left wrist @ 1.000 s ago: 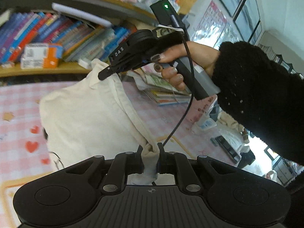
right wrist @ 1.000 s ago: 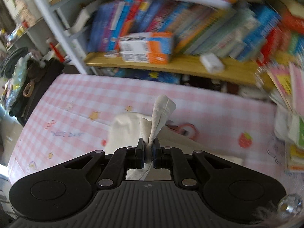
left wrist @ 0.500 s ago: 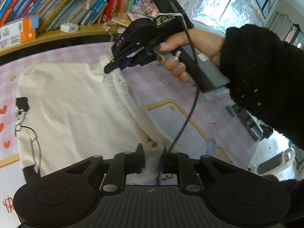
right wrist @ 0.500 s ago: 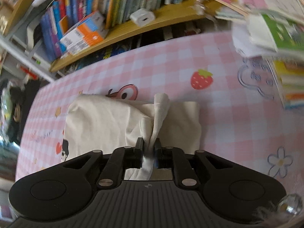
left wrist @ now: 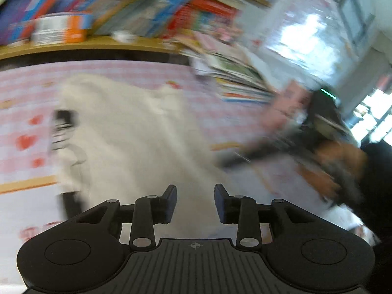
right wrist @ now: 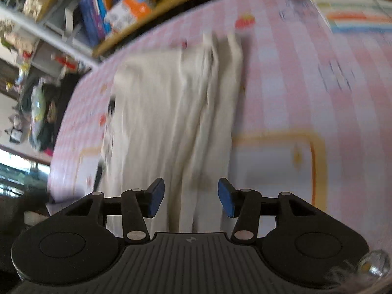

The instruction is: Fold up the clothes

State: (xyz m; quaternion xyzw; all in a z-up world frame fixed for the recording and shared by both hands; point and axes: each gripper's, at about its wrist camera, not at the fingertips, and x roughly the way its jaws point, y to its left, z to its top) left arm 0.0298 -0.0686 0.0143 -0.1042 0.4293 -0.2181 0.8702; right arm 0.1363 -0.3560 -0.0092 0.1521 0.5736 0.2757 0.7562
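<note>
Both grippers wide, empty, over the shirt [left wrist: 127, 132].
Left gripper [left wrist: 195, 202]; right gripper [right wrist: 191, 197]; books [left wrist: 235, 83] just beside; shelf [left wrist: 93, 41] behind.

pink checked tablecloth [right wrist: 281, 78], wooden bookshelf [left wrist: 73, 46] of books, orange-and-white box [left wrist: 61, 29], stacked magazines [left wrist: 235, 83]

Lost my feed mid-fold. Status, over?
Left gripper open, right gripper open. Cream shirt flat on pink tablecloth. Nothing in the way.
</note>
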